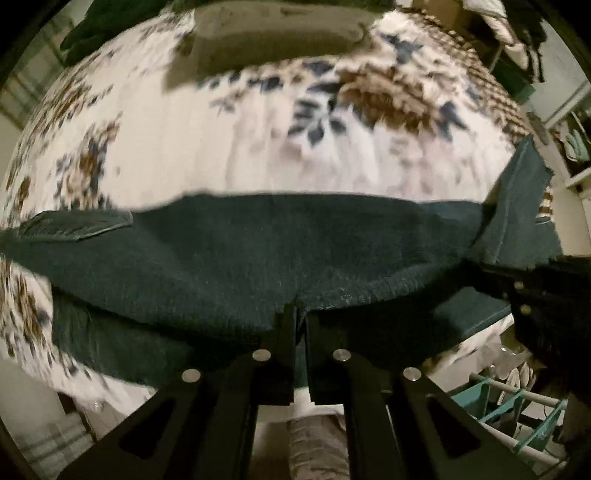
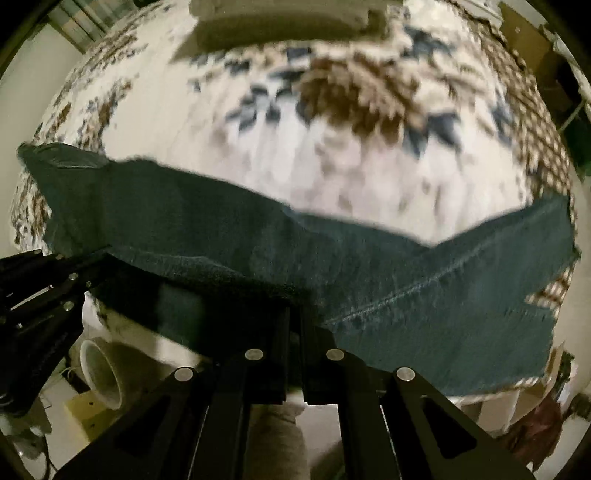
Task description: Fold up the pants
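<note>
Dark teal denim pants point(image 1: 240, 251) lie across the near part of a bed with a white floral blanket point(image 1: 192, 147). My left gripper point(image 1: 300, 314) is shut on the near edge of the pants and lifts that edge. My right gripper point(image 2: 295, 314) is shut on the near edge of the pants point(image 2: 424, 295) further right, by a stitched seam. The right gripper shows at the right edge of the left wrist view point(image 1: 535, 291), and the left gripper at the left edge of the right wrist view point(image 2: 44, 288). One leg end point(image 1: 517, 192) sticks up at the right.
A brown pillow point(image 1: 273, 33) lies at the far end of the bed. A teal rack point(image 1: 509, 406) stands on the floor at the lower right. A white tube-shaped object point(image 2: 103, 373) lies below the bed edge. Clothes hang at the far right point(image 1: 517, 33).
</note>
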Demonstrator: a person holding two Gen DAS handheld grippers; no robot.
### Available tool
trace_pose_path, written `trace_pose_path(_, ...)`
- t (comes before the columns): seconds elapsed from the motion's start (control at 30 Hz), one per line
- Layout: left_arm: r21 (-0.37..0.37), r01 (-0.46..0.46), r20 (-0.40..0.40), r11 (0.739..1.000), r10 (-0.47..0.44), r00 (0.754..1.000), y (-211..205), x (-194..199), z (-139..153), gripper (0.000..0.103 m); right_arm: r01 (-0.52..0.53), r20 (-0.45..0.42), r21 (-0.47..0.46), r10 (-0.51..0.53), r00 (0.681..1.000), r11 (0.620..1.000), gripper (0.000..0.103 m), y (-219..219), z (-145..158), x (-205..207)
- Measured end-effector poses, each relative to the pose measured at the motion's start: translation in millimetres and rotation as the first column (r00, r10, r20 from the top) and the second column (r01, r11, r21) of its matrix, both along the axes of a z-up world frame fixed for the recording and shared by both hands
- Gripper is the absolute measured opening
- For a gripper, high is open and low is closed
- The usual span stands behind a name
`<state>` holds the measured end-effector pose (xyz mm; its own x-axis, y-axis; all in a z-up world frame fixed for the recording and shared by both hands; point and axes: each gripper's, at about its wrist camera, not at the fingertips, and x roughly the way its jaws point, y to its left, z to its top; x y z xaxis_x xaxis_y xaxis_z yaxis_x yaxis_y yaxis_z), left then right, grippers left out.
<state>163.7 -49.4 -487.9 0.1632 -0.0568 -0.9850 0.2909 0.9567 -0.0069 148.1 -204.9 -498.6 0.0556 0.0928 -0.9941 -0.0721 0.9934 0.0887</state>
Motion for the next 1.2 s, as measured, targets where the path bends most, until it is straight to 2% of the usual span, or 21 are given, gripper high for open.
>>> trace_pose_path(0.1, 0.031, -0.070, -0.041, 0.997, 0.072, 0.997, 2, -5, -9, 0.008, 0.034, -0.074, 0.019, -0.032, 0.997, 0.999, 0.005, -7, -17, -13)
trace_pose_path(0.17, 0.040, -0.105, -0.049, 0.994, 0.107, 0.993, 3, -9, -7, 0.011, 0.046, -0.089, 0.030, -0.043, 0.995, 0.998, 0.014, -12, -19, -18)
trace_pose_path(0.2, 0.052, -0.121, -0.047, 0.991, 0.124, 0.991, 3, -10, -5, 0.019, 0.053, -0.086, 0.028, -0.050, 0.995, 0.998, 0.036, -17, -18, -22)
trace_pose_path(0.23, 0.049, -0.143, -0.050, 0.988, 0.146, 0.988, 4, -13, -2, 0.035, 0.060, -0.084, 0.032, -0.057, 0.995, 0.998, 0.066, -20, -17, -24)
trace_pose_path(0.27, 0.036, -0.161, -0.056, 0.986, 0.163, 0.985, 6, -17, -1, 0.043, 0.082, -0.088, 0.046, -0.078, 0.993, 0.996, 0.076, -27, -16, -27)
trace_pose_path(0.3, 0.029, -0.178, -0.066, 0.984, 0.179, 0.982, 6, -20, 1, 0.056, 0.099, -0.094, 0.055, -0.093, 0.991, 0.994, 0.082, -32, -15, -28)
trace_pose_path(0.33, 0.031, -0.185, -0.067, 0.982, 0.186, 0.980, 4, -21, 3, 0.063, 0.113, -0.096, 0.057, -0.107, 0.990, 0.992, 0.082, -37, -13, -29)
trace_pose_path(0.4, 0.042, -0.194, -0.052, 0.980, 0.196, 0.979, -2, -25, 10, 0.065, 0.142, -0.091, 0.045, -0.138, 0.986, 0.989, 0.084, -49, -6, -33)
trace_pose_path(0.5, 0.038, -0.192, -0.023, 0.981, 0.193, 0.981, -16, -21, 19, 0.076, 0.222, -0.069, 0.051, -0.219, 0.973, 0.974, 0.088, -75, 9, -34)
trace_pose_path(0.57, 0.043, -0.191, -0.006, 0.981, 0.191, 0.981, -30, -14, 23, 0.077, 0.280, -0.062, 0.053, -0.277, 0.959, 0.959, 0.088, -93, 18, -27)
trace_pose_path(0.67, 0.042, -0.192, 0.003, 0.981, 0.192, 0.981, -56, 6, 22, 0.077, 0.430, -0.060, 0.042, -0.427, 0.902, 0.902, 0.088, -142, 27, -14)
trace_pose_path(0.8, 0.033, -0.162, 0.009, 0.986, 0.161, 0.987, -99, 32, 13, 0.077, 0.570, -0.039, -0.003, -0.570, 0.821, 0.822, 0.089, -201, 24, 14)
trace_pose_path(1.03, 0.089, -0.055, 0.050, 0.995, 0.051, 0.997, -163, 79, -15, 0.077, 0.693, -0.016, -0.085, -0.697, 0.717, 0.716, 0.088, -272, -23, 80)
trace_pose_path(1.13, 0.121, -0.038, 0.050, 0.992, 0.032, 0.998, -171, 93, -29, 0.077, 0.747, -0.015, -0.107, -0.752, 0.659, 0.656, 0.088, -291, -42, 103)
trace_pose_path(1.2, 0.135, -0.038, 0.048, 0.990, 0.031, 0.998, -172, 100, -36, 0.077, 0.766, -0.014, -0.139, -0.775, 0.632, 0.627, 0.088, -300, -52, 113)
